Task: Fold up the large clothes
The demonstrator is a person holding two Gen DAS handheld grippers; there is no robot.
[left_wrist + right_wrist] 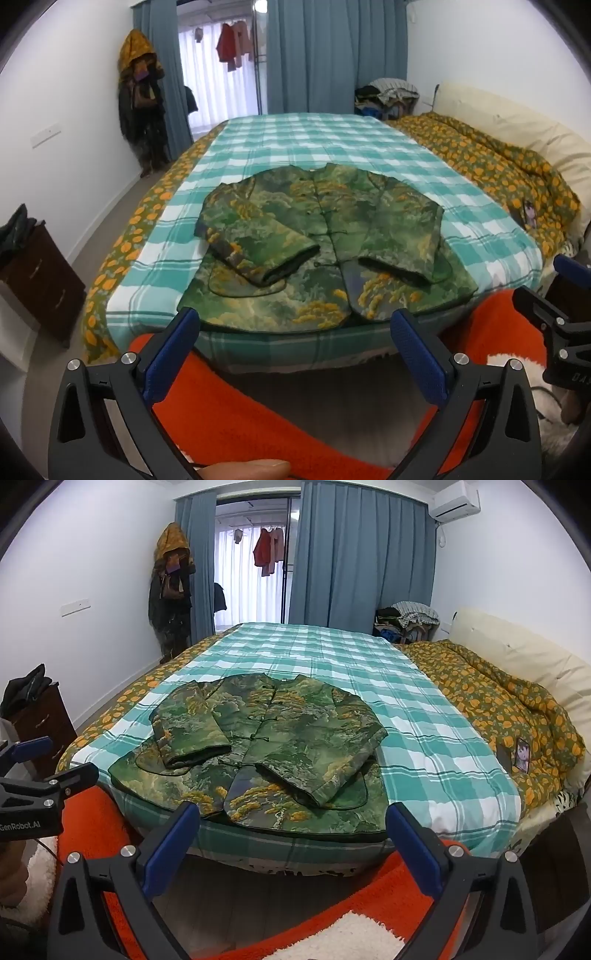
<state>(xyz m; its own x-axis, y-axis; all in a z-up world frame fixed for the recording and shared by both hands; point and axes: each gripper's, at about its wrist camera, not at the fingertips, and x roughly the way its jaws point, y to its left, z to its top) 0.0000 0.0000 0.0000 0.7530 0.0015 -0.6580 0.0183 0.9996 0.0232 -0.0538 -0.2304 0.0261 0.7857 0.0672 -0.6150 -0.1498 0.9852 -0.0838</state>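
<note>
I am holding my left tongs (295, 325) spread wide with nothing between the blue pads (173, 354), and my right tongs (293, 821) are standing just as wide and just as empty, both tilting down toward the near edge of the bed (280, 853). The jacket (325, 243) is lying flat on the checked sheet (424, 738), straight ahead at twelve o'clock from each wrist, buttoned front up, collar pointing away from me and hem running along the mattress edge just above my fingertips. Both sleeves are already lying crossed in over the chest (the one at ten o'clock sits thick and rounded, so it looks padded), so I judge the step in hand is taking the hem and bringing it up toward the collar. To do that well I am planning to pinch the two bottom corners at once, one per tongs, gripping every layer, lifting low and level so the sleeves are not sliding out. For room, the sheet beyond the collar is running bare toward the curtains (351, 561), giving plenty of space at twelve o'clock; the orange quilt (498, 709) is bunching at two o'clock, well apart from the jacket, and the dark cabinet (40, 273) is standing at nine o'clock off the bed. The hem is sitting right at the drop, so a careless tug toward me could be dragging it off onto the red rug (388, 890).
</note>
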